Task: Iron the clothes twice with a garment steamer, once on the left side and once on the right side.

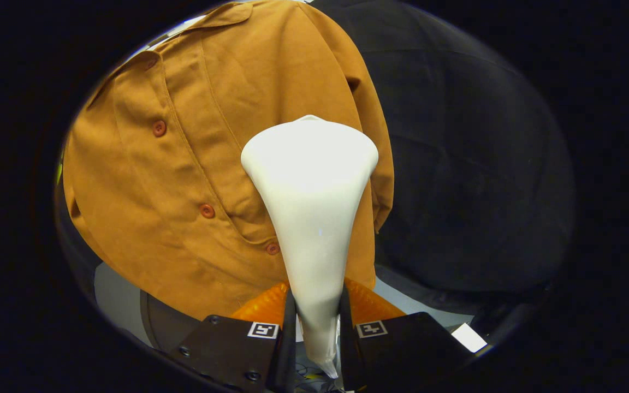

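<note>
The black cloth wall (473,180) of the booth is hanging behind everything, dark and softly creased, taking up the space to the right of the garment.

In front of it an orange-brown shirt (183,164) is hanging, leaning to one side in the fisheye view. Its collar (227,16) is sitting at the top, and its button placket is running down the front on a slant. One sleeve is hanging along the shirt's right-hand edge, next to the black cloth. The fabric is showing soft folds around the lower front.

The white garment steamer (312,207) is standing up from between the fingers and widening into a broad, flared head. The head is lying over the right half of the shirt front, beside the placket; whether it is touching the cloth I cannot tell.

The gripper (317,327) is clenching the steamer's narrow handle, with both fingers (290,327) pressing against it from either side. A square black-and-white marker (262,329) is sitting on each finger mount.

Three round reddish buttons are showing along the placket: an upper button (159,128), a middle button (207,210), and a lower button (273,248) just beside the steamer's neck.
</note>
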`<state>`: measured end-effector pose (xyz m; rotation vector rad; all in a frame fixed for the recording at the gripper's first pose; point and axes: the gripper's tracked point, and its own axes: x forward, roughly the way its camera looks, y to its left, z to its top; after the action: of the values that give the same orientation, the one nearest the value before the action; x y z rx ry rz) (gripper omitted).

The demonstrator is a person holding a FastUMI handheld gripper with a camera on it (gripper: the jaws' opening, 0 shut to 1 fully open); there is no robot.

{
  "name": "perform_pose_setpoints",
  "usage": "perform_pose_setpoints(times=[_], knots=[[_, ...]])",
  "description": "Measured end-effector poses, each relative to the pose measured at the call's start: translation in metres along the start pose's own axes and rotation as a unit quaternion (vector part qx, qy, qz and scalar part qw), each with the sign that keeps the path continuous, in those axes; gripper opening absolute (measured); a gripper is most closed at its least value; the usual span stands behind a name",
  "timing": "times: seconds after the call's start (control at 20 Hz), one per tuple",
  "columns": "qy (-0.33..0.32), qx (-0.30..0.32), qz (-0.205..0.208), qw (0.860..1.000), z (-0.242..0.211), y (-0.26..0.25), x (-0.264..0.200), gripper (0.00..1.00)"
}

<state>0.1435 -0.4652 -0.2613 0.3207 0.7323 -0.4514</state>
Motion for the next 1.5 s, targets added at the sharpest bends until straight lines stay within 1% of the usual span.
perform_pose_setpoints(times=[0.45,0.65,0.8,0.95,1.25,1.5], knots=[[0.068,0.011,-0.012,0.998,-0.061,-0.018,0.025,0.37],[0.087,0.015,-0.026,0.996,-0.081,-0.027,0.024,0.37],[0.09,0.015,-0.038,0.995,-0.088,-0.034,0.014,0.37],[0.073,0.013,-0.052,0.996,-0.084,-0.038,-0.004,0.37],[0.012,0.009,-0.072,0.997,-0.056,-0.036,-0.055,0.37],[-0.044,-0.004,-0.07,0.997,-0.048,-0.013,-0.093,0.37]])
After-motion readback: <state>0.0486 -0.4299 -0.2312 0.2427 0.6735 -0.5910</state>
